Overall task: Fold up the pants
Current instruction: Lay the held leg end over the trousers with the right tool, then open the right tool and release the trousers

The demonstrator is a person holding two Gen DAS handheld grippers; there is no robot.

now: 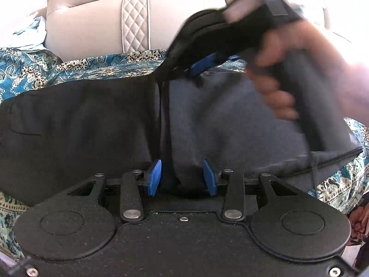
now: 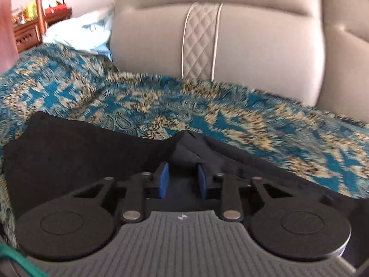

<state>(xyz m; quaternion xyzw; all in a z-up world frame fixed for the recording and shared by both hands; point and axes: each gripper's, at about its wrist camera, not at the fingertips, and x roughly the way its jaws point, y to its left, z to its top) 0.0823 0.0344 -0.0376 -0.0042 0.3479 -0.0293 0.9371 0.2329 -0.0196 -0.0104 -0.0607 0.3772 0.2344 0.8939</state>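
Two grippers work dark pants (image 1: pixel 92 120) spread on a teal patterned bedspread (image 2: pixel 230 120) before a beige padded headboard (image 2: pixel 253 46). By my reading the folding is partway: one layer looks laid over another along a central ridge, with more folds left. The left gripper (image 1: pixel 182 176) has its fingers apart around a bunched ridge of cloth, not visibly pinching. The right gripper (image 2: pixel 182 180) has its fingers spread too, with cloth between them; whether it grips, I cannot tell. The fabric looks soft, matte, slightly creased.
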